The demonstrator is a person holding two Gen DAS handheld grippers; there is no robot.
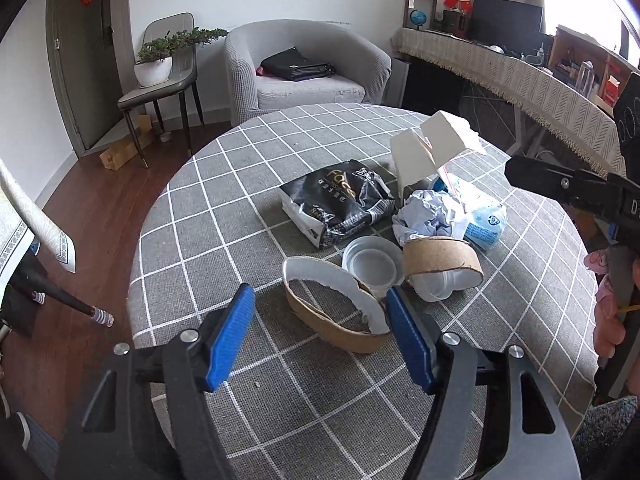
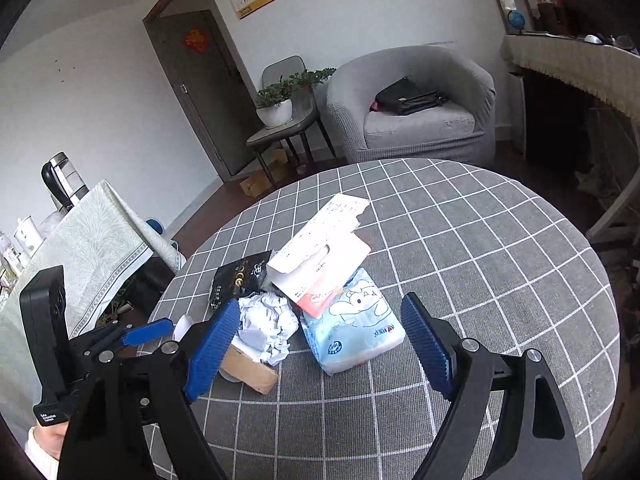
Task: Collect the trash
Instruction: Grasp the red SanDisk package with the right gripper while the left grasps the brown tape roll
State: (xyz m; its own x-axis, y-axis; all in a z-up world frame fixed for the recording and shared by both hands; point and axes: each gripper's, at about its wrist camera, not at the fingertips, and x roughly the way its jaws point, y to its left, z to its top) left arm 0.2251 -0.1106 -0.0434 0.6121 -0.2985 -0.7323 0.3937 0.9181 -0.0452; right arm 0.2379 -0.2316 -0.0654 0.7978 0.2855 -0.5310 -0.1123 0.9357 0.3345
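While both grippers hover with fingers spread and empty, the left gripper straddles a torn ring of cardboard on the table. Trash lies mid-table, with the right gripper near a tissue pack, crumpled paper and black bag.

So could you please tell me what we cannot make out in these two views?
- Left wrist view: the clear plastic cup is partly hidden inside the cardboard ring.
- Left wrist view: the right gripper is cut off by the frame edge.
- Right wrist view: the cardboard ring is mostly hidden behind a fingertip and the crumpled paper.
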